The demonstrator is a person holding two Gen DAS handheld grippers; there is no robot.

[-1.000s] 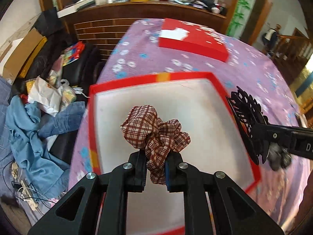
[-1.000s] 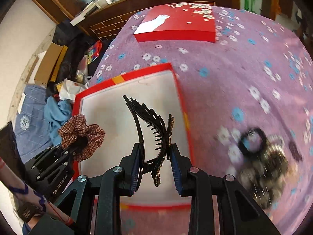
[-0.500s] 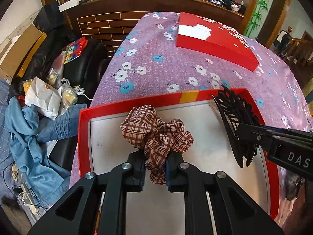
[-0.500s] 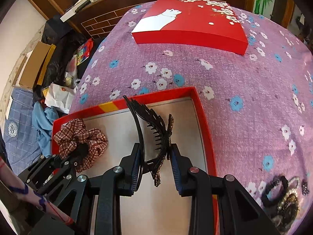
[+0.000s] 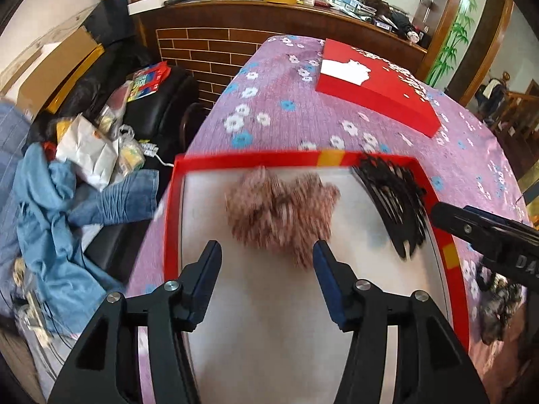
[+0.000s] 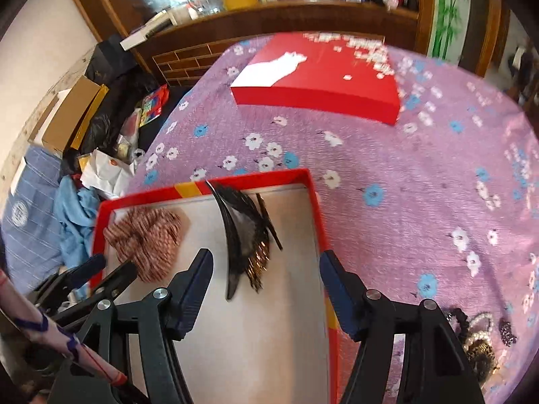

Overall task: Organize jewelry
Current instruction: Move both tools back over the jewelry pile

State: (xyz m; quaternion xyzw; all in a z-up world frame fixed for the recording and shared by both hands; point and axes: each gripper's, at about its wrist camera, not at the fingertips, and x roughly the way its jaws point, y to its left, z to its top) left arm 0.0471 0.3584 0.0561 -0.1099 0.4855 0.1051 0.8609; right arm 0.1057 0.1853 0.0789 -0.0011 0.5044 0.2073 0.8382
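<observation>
On purple floral tablecloth (image 6: 421, 175), red box (image 6: 321, 215)

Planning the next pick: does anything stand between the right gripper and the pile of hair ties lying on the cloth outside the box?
Yes: the red box's right wall runs between the open right gripper and the hair ties on the purple tablecloth. Beyond that low wall, only bare cloth shows. The hair claw lies inside the box, off that path.

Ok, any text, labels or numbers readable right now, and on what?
"DA", cut off at the frame edge: side of the right tool, in the left wrist view.
Round emblem on the blue cloth: too blurred.
Print on the colourful box: too blurred.
Red lid: white picture, no words.
</observation>
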